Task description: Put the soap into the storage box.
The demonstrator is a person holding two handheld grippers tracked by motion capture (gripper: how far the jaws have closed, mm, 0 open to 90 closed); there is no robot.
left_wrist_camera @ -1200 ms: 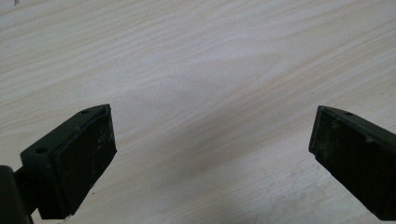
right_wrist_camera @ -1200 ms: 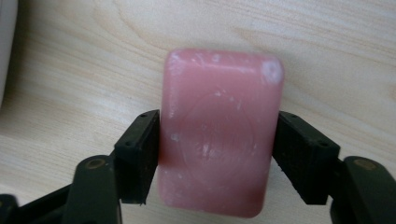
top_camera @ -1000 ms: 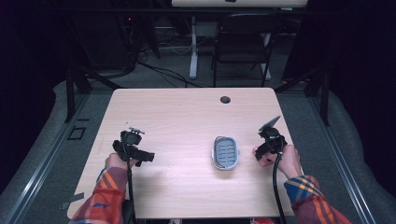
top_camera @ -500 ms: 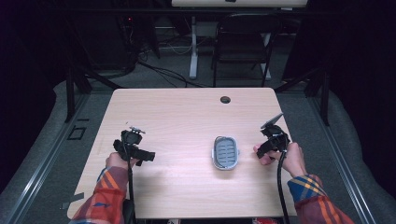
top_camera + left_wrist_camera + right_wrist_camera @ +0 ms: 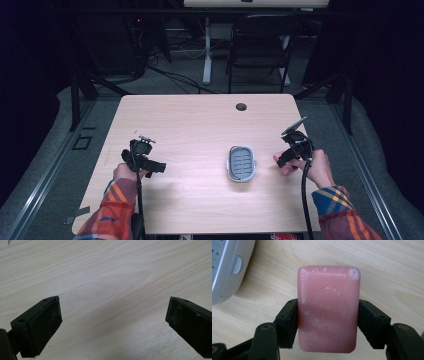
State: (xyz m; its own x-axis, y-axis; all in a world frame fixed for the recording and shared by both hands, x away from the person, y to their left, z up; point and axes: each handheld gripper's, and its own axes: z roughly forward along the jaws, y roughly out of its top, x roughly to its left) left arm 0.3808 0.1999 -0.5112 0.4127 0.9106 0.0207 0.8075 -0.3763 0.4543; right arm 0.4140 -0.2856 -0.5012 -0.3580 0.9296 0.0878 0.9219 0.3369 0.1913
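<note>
A pink bar of soap (image 5: 328, 310) sits between the black pads (image 5: 287, 322) of my right gripper (image 5: 328, 323), which is shut on its two long sides and holds it above the wooden table. A grey and white soap dish (image 5: 242, 163) lies on the table, left of my right gripper (image 5: 286, 157); its rim (image 5: 227, 267) shows at the upper left of the right gripper view. My left gripper (image 5: 155, 167) hovers over the table's left part, and its jaws (image 5: 113, 322) stand wide open over bare wood.
The light wooden table (image 5: 200, 130) has a dark round cable hole (image 5: 241, 106) near its far edge. Behind the table stand a black chair (image 5: 260, 45) and a white desk leg (image 5: 206, 50) on a dark floor with cables.
My right gripper has risen a little with the soap held in it. The left gripper has stayed where it was.
</note>
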